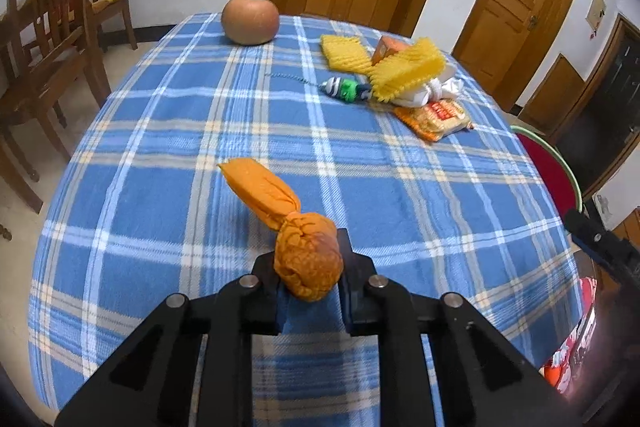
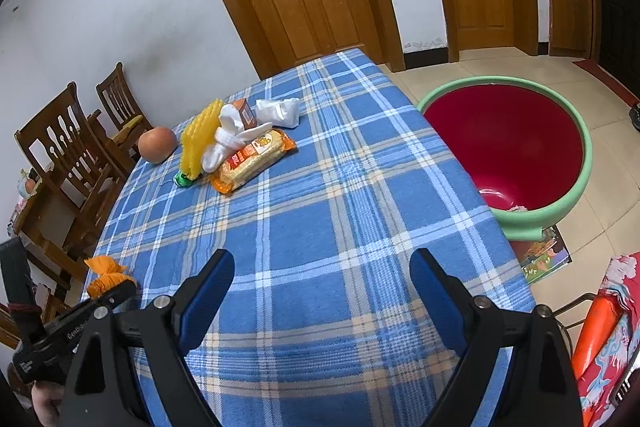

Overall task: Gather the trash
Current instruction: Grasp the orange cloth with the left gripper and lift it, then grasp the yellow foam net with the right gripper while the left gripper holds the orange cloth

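An orange mesh bundle (image 1: 308, 267), knotted with a flat tail, lies near the front of the blue plaid tablecloth (image 1: 360, 187). My left gripper (image 1: 307, 253) is shut on the bundle's round end, pads pressed on both sides. The right wrist view has the same bundle (image 2: 105, 277) at the table's left edge in the left gripper (image 2: 120, 291). Over bare cloth my right gripper (image 2: 322, 279) stands open with nothing between its fingers. Farther back lies a pile: yellow foam netting (image 1: 408, 71), a snack packet (image 1: 436, 117), white socks (image 2: 232, 135) and a small orange box (image 1: 390, 49).
A round brownish fruit (image 1: 250, 21) sits at the table's far edge. A red basin with a green rim (image 2: 586, 163) stands on the floor to the table's right. Wooden chairs (image 1: 48, 39) line the left side. Two wooden doors are behind.
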The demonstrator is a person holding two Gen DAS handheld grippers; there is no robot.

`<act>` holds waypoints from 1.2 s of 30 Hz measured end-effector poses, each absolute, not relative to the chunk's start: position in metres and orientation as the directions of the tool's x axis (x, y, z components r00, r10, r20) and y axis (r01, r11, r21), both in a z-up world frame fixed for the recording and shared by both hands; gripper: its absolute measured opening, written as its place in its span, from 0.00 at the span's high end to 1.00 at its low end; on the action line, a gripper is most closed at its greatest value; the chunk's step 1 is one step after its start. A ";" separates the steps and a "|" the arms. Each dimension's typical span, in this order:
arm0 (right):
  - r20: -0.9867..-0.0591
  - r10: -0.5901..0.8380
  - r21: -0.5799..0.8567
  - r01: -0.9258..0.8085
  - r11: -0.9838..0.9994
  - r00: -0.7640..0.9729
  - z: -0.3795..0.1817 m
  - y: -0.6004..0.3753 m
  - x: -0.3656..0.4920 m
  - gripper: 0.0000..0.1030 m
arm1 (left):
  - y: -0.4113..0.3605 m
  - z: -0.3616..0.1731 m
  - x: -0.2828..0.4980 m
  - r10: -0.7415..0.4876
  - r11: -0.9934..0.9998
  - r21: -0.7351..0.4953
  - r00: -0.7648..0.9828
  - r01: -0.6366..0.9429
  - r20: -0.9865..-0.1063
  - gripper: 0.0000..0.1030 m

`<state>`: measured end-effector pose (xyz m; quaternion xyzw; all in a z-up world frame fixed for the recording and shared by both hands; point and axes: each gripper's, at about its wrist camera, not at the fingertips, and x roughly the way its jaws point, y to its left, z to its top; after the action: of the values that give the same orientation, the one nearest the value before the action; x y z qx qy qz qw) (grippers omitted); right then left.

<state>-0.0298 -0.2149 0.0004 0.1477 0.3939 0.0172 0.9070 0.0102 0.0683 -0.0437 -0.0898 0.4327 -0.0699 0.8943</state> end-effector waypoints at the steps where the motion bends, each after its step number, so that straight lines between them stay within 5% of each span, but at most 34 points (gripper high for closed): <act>1: -0.710 0.147 0.282 0.086 0.956 0.688 0.000 -0.215 -0.029 0.11 | 0.066 -0.042 0.013 -0.206 0.974 -0.222 0.619 0.053 -0.758 0.81; 36: -0.750 0.215 0.284 0.012 0.959 0.626 0.002 -0.196 0.063 0.11 | 0.038 -0.019 0.094 -0.264 0.958 -0.274 0.649 0.090 -0.713 0.82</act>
<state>0.0632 -0.1961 0.0023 0.1321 0.4290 0.0568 0.8918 0.0941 0.0385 -0.0194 -0.1074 0.4071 -0.0982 0.9017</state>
